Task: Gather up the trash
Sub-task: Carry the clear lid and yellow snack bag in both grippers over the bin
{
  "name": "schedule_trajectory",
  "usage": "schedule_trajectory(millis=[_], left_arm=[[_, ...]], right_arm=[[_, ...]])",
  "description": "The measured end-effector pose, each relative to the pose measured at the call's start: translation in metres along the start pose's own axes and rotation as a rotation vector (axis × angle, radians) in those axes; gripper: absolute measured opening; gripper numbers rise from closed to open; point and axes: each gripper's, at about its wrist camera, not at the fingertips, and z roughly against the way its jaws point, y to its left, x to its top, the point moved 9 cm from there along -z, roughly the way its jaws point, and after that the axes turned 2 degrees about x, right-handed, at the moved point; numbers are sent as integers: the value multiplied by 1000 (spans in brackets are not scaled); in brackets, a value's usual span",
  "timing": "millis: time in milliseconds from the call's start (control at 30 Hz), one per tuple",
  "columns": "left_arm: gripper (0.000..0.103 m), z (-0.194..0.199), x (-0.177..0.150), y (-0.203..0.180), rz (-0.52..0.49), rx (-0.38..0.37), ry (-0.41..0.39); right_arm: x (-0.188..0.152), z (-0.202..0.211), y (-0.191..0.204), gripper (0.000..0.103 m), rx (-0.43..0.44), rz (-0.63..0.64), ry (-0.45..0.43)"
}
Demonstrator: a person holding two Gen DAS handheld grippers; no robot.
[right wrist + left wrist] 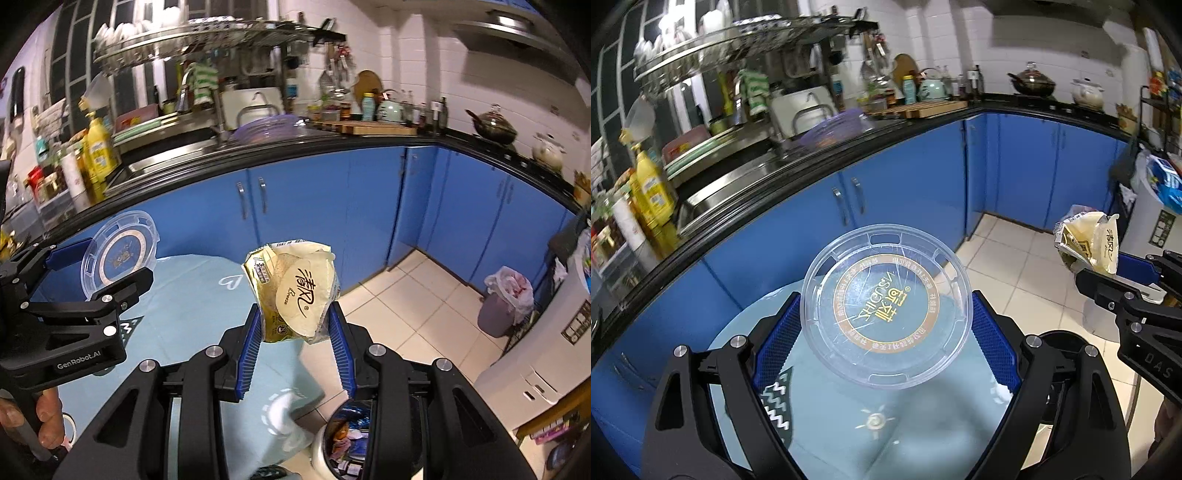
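My left gripper is shut on a clear round plastic lid with a brown and gold printed ring, holding it by its rim above the light blue tablecloth. In the right wrist view the same lid and left gripper are at the left. My right gripper is shut on a crumpled cream and yellow tissue wrapper, which sticks up between the blue pads. At the right edge of the left wrist view are this wrapper and the right gripper.
An open bin holding mixed trash stands on the tiled floor just below my right gripper. A second bin with a white bag stands by the blue cabinets. The black counter carries a sink, bottles and pots. A hand grips the left handle.
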Motion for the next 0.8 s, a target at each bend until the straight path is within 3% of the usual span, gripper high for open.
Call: schedule_trajectory(millis=[533,800], left_arm=[[87,11,22,-115,-134,-106,-38],[87,10,30,-156,-179,-144,-40]], right_arm=[[-25,37,-107,36,-105,-145,-11],[-36,41,-138,36,-125,-191,-2]])
